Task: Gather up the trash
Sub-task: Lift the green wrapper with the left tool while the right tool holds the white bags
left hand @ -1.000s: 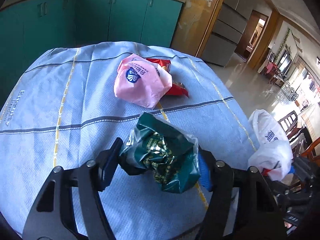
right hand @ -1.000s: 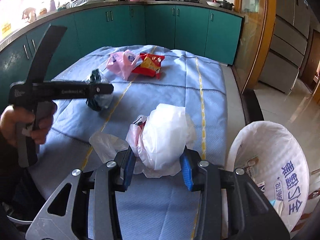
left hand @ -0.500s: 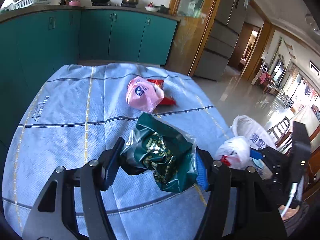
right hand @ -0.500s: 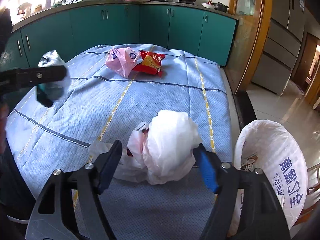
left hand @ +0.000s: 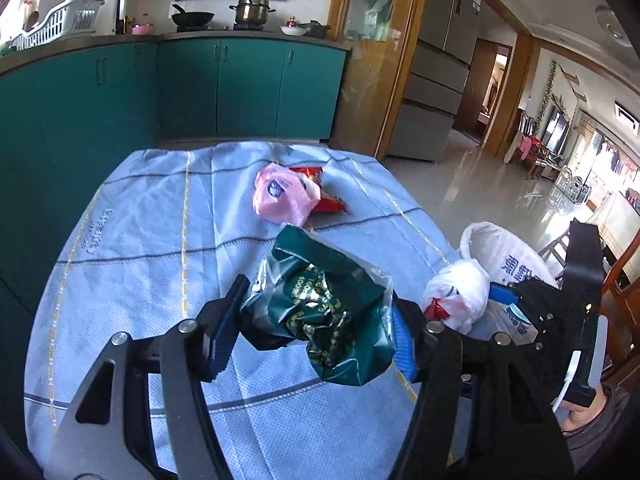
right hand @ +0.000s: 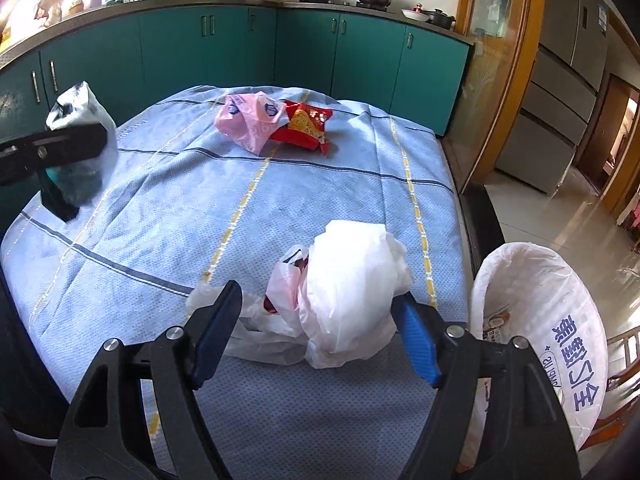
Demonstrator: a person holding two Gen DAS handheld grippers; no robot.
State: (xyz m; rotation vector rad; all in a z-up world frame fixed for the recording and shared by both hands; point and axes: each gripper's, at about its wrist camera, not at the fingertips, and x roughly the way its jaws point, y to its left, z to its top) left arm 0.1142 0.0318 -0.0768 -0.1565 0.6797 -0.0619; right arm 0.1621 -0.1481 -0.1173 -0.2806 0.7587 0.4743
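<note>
My left gripper (left hand: 316,332) is shut on a crumpled dark green foil wrapper (left hand: 324,312) and holds it above the blue tablecloth (left hand: 152,240); it also shows in the right wrist view (right hand: 76,160) at the far left. My right gripper (right hand: 316,340) is open around a crumpled white plastic bag (right hand: 344,292) that lies on the cloth near the table's right edge; only the right pad (right hand: 416,344) touches the bag. A white bin bag (right hand: 548,320) stands open just right of the table. A pink plastic bag (right hand: 248,120) and a red snack packet (right hand: 308,124) lie at the far end.
Teal kitchen cabinets (right hand: 224,52) run behind the table with pots and a dish rack on the counter. A wooden door frame (right hand: 472,80) and a tiled floor (left hand: 480,176) lie to the right. A chair (right hand: 624,356) stands beside the bin bag.
My right gripper opened and released the white bag onto the cloth. My left gripper lifted the green wrapper higher and drew back from the pink bag.
</note>
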